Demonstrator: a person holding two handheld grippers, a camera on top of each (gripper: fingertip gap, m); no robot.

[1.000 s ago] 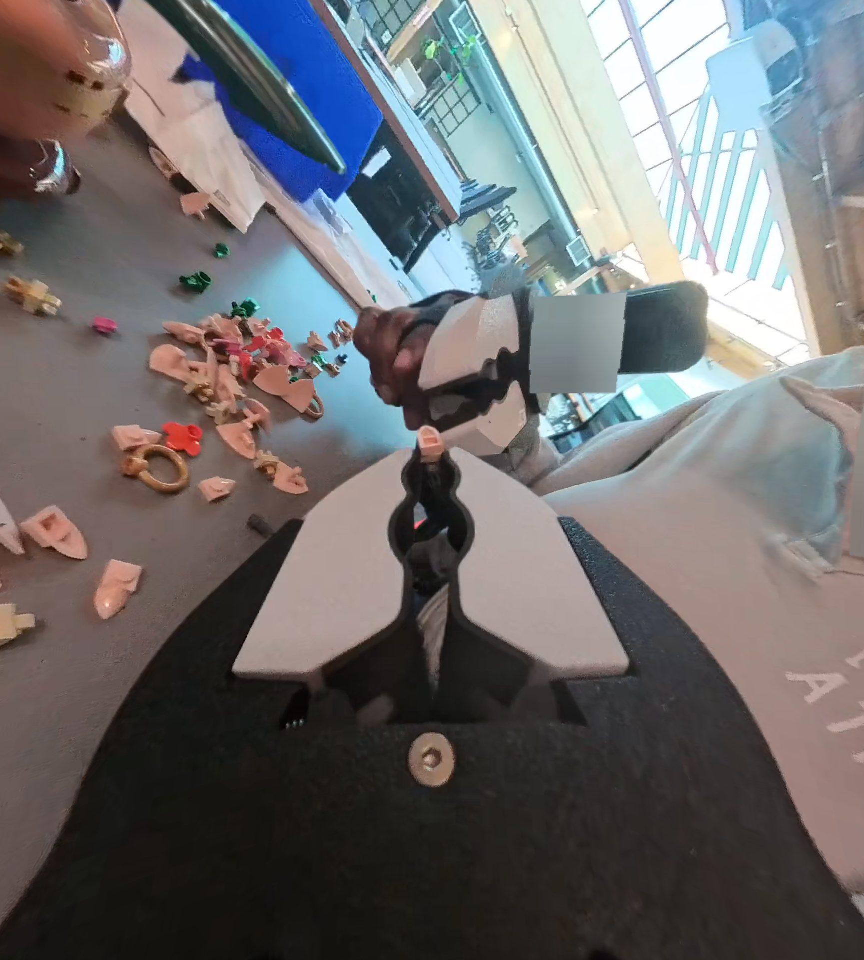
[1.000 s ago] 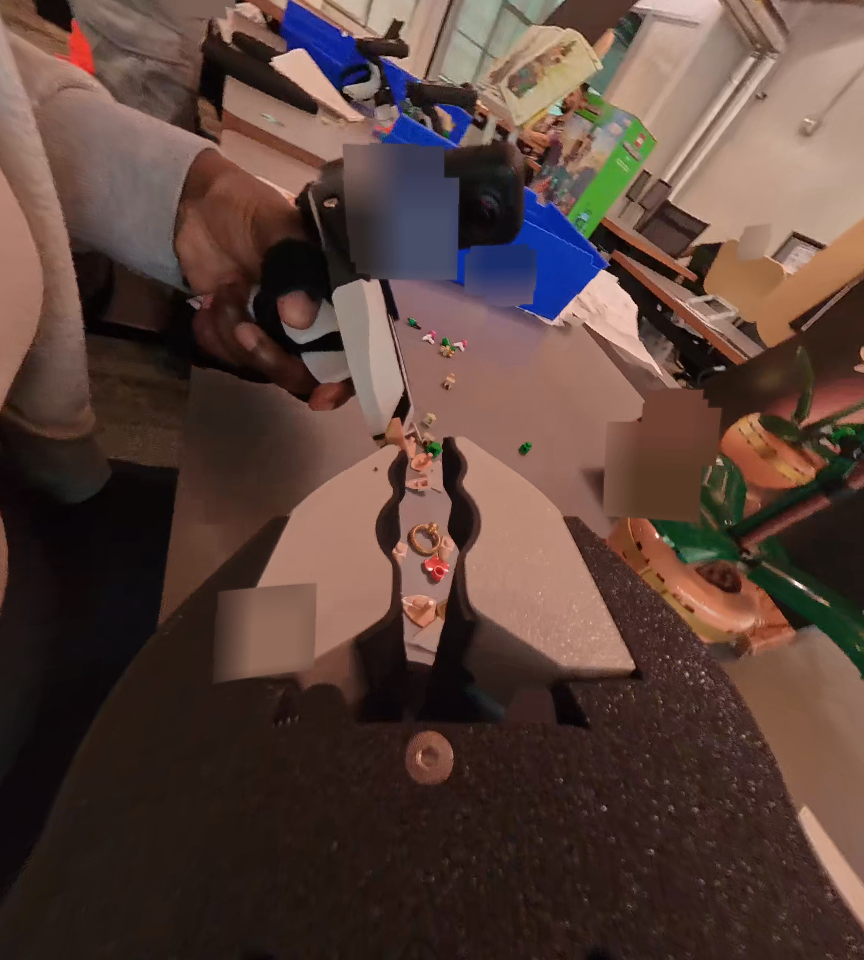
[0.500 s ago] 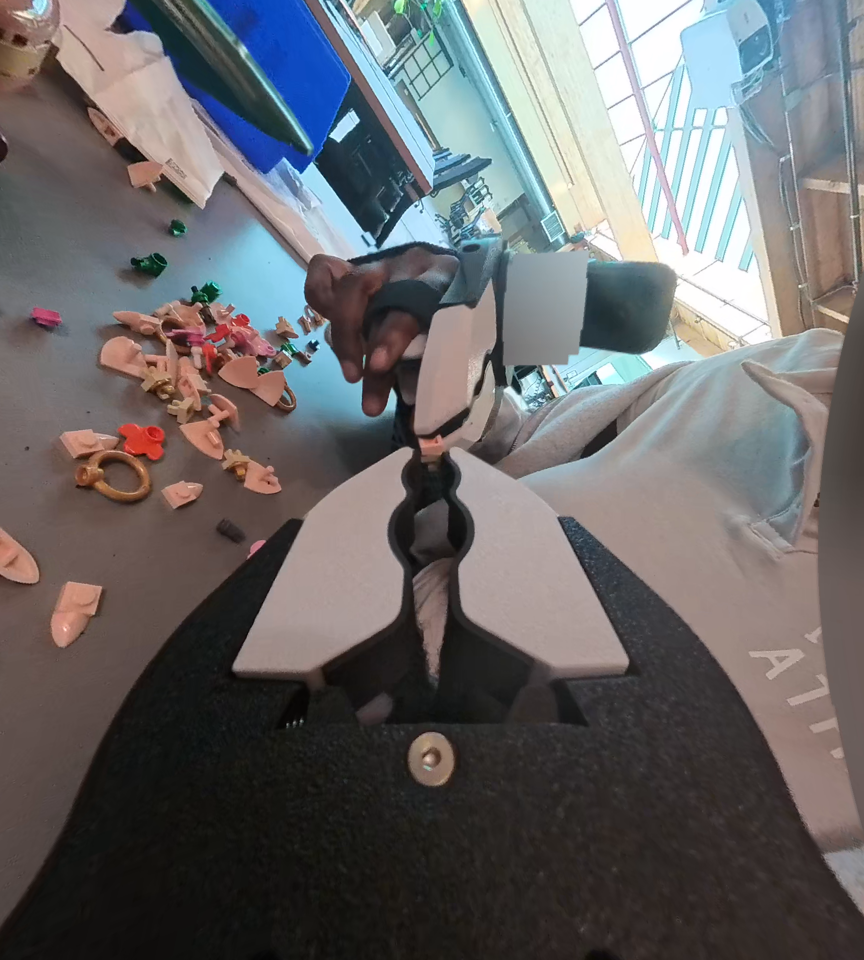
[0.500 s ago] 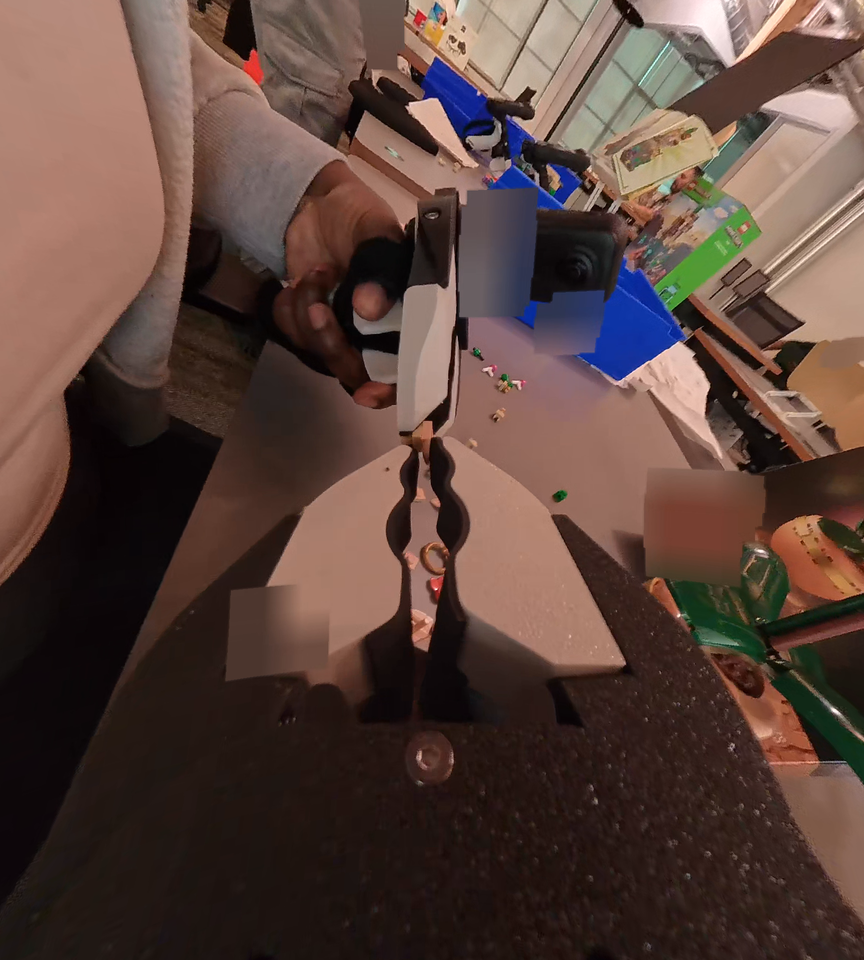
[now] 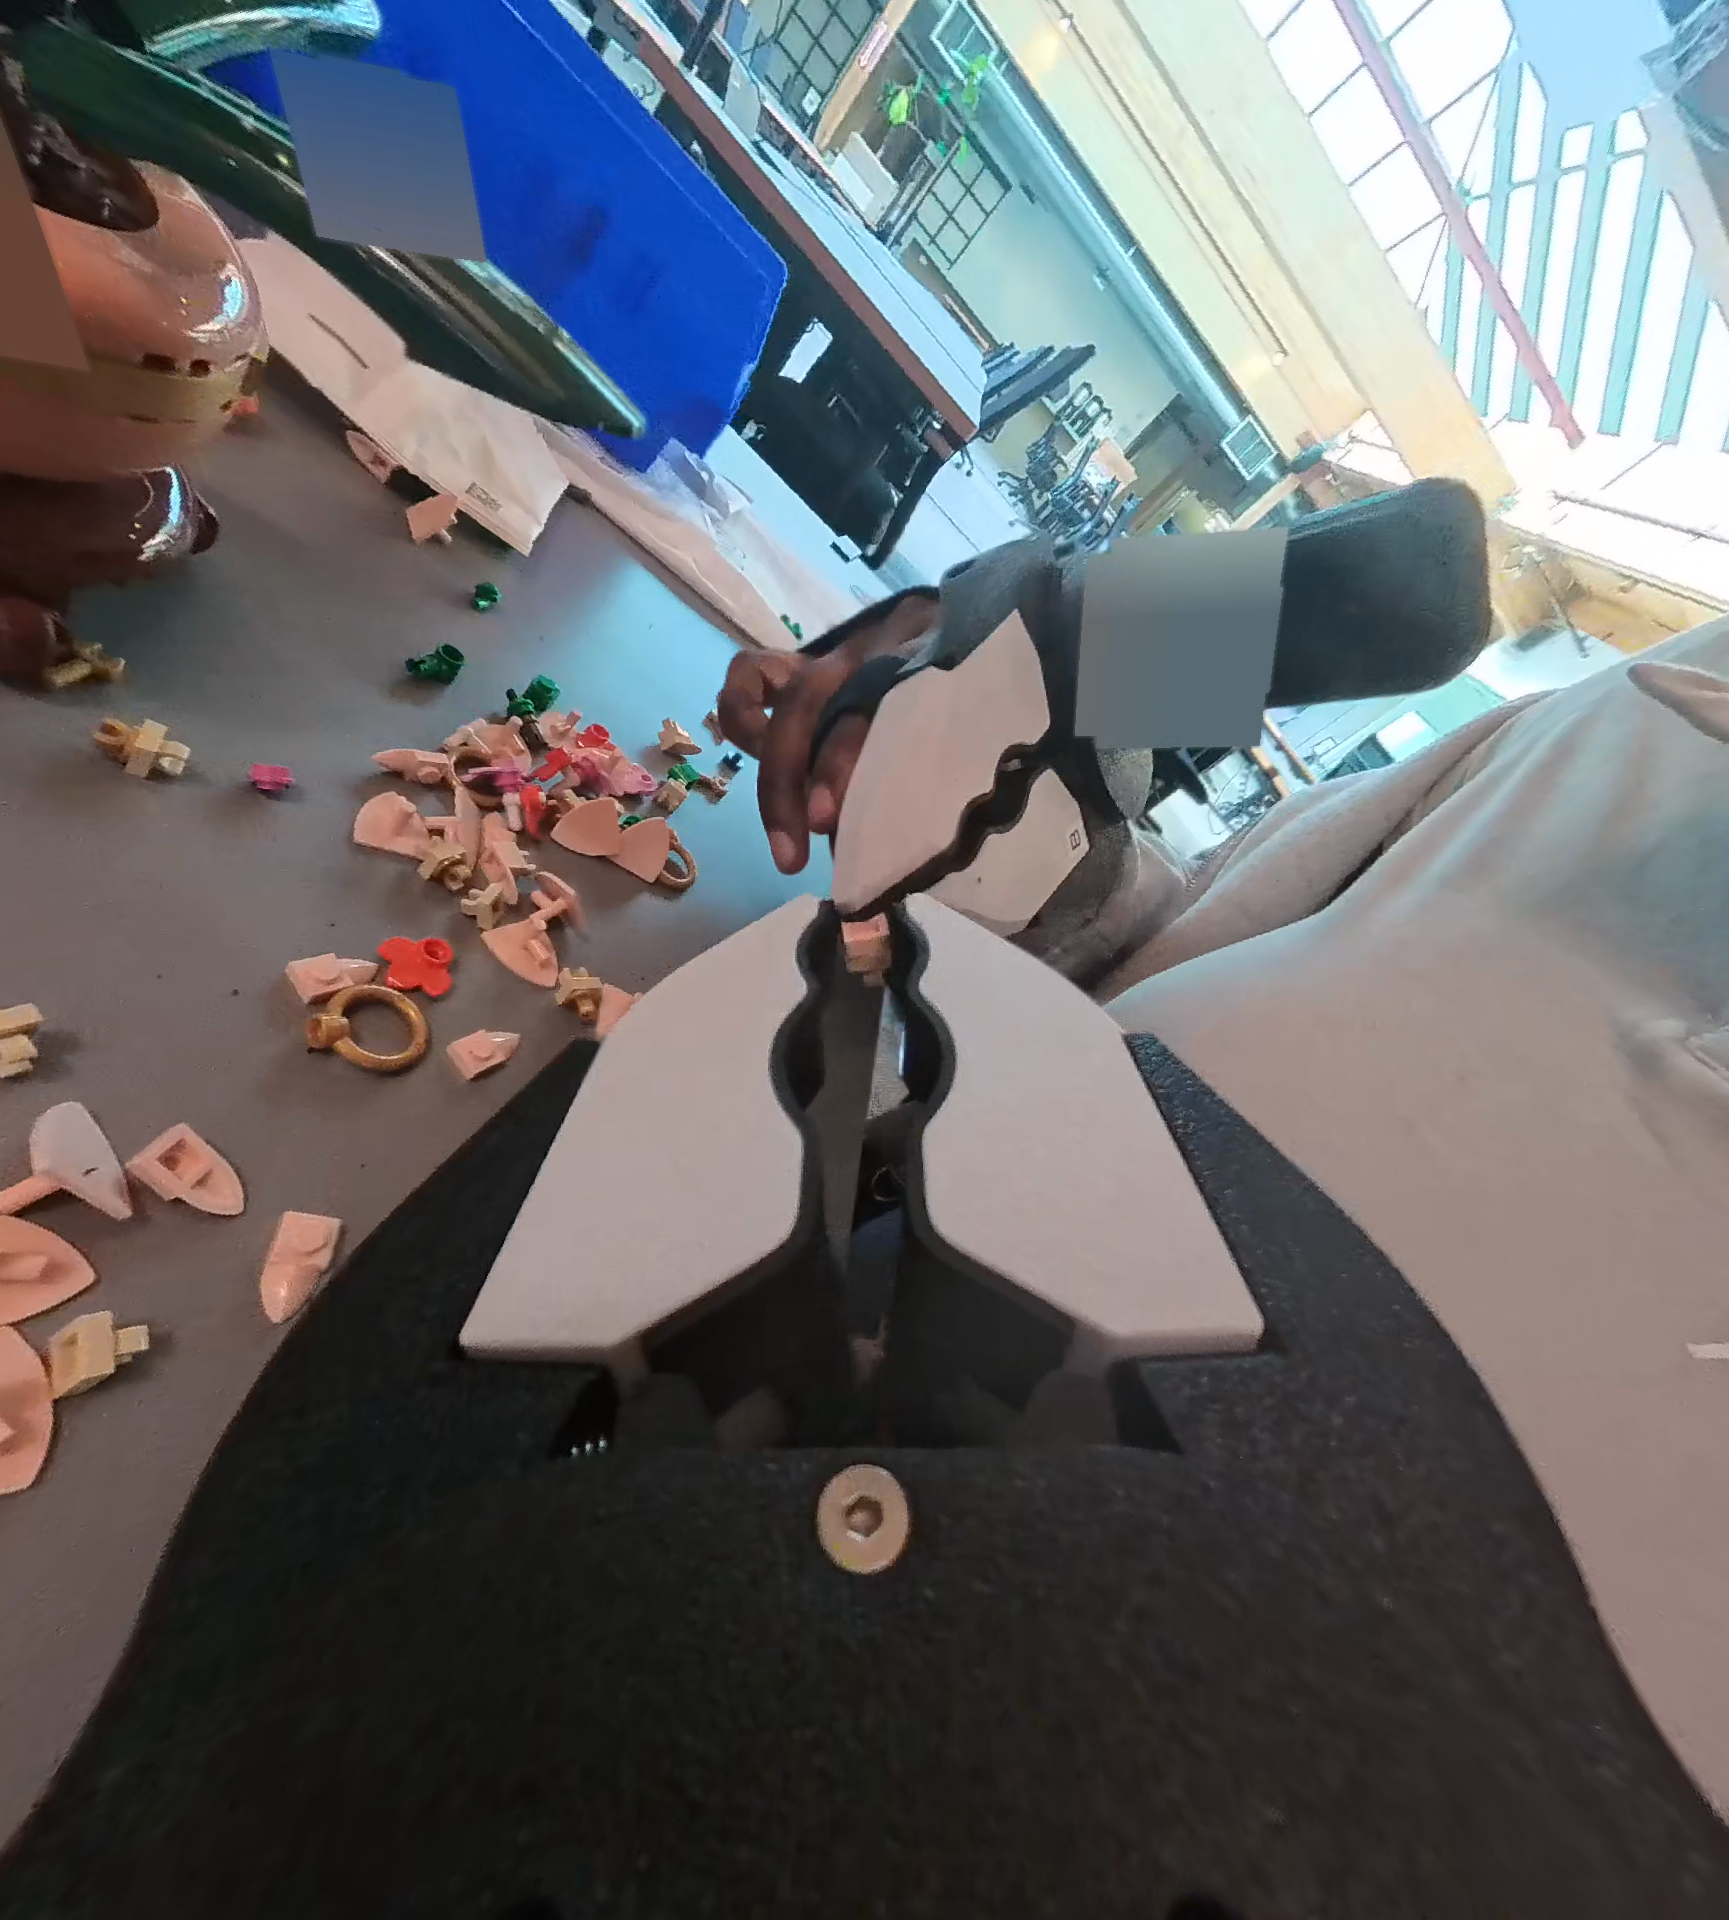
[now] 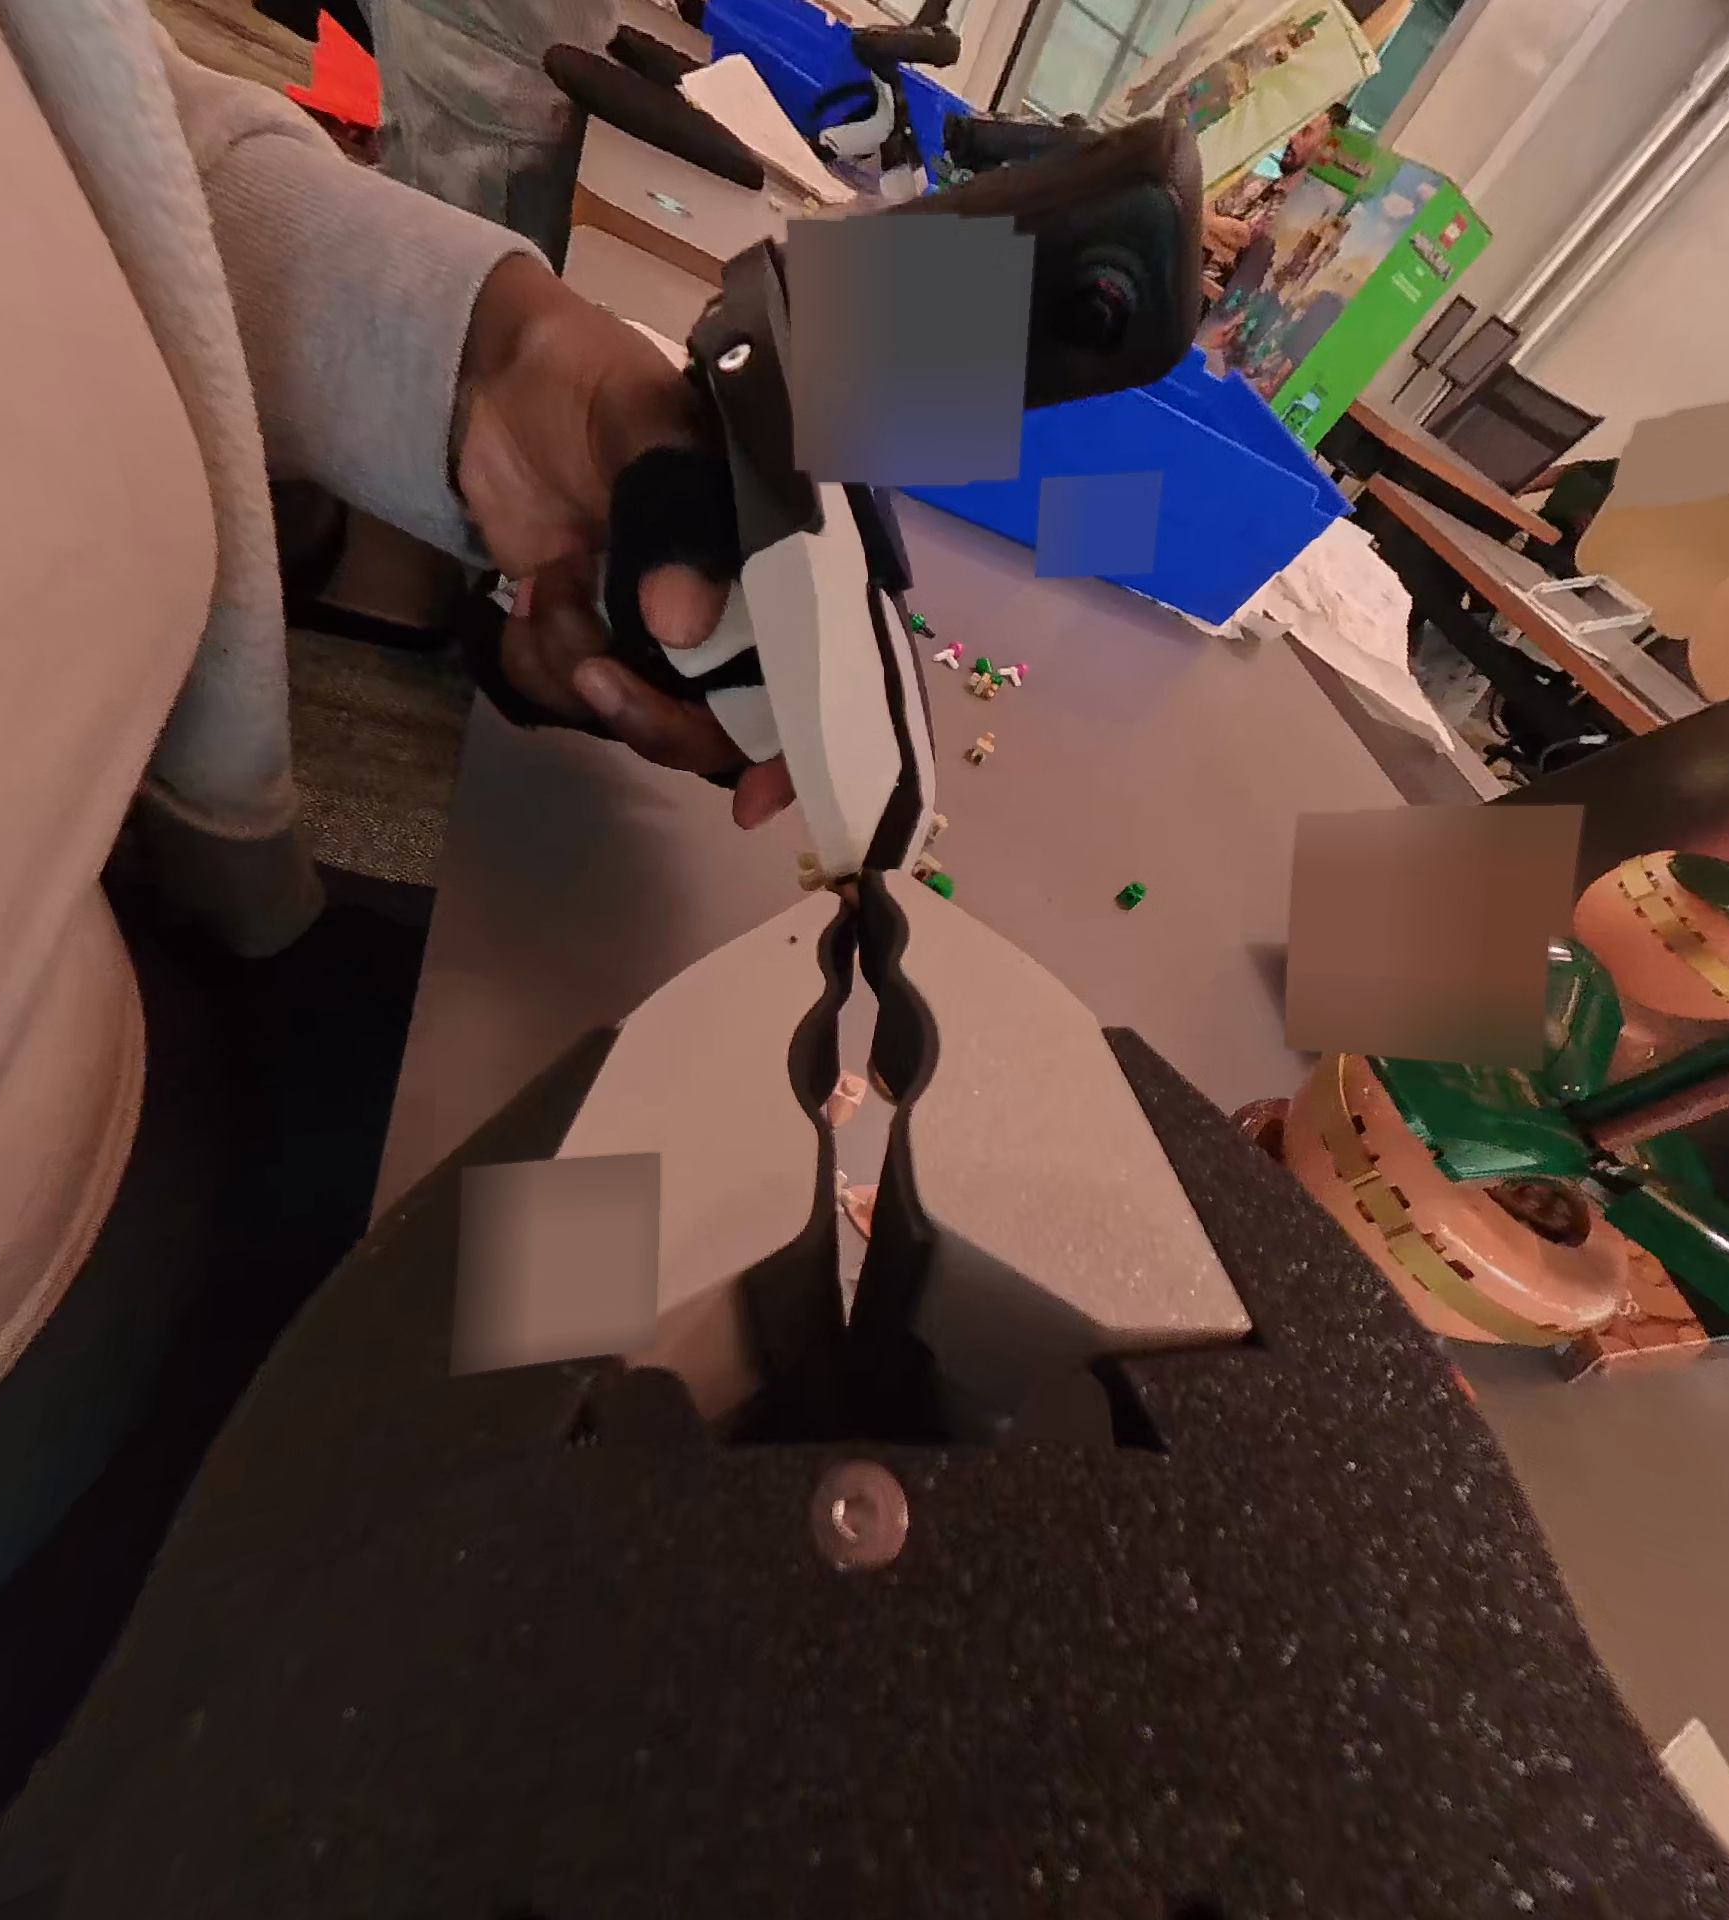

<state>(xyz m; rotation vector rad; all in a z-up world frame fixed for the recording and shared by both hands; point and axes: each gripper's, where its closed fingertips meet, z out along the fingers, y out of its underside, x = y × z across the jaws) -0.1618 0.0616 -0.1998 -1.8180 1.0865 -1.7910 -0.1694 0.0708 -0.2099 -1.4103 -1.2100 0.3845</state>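
The left hand-held gripper (image 5: 865, 940), closed on a small tan plastic brick (image 5: 864, 945), had met the right hand-held gripper (image 6: 858, 902), whose fingers had narrowed nearly shut above the grey desk (image 5: 164, 873).

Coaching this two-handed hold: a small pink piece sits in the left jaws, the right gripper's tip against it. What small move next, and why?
Probably ease the right gripper straight in along the left gripper's line, with the left shut. The small pink piece is pinched only at the very tips, and the grippers meet nose to nose, so a sideways push could twist it out.
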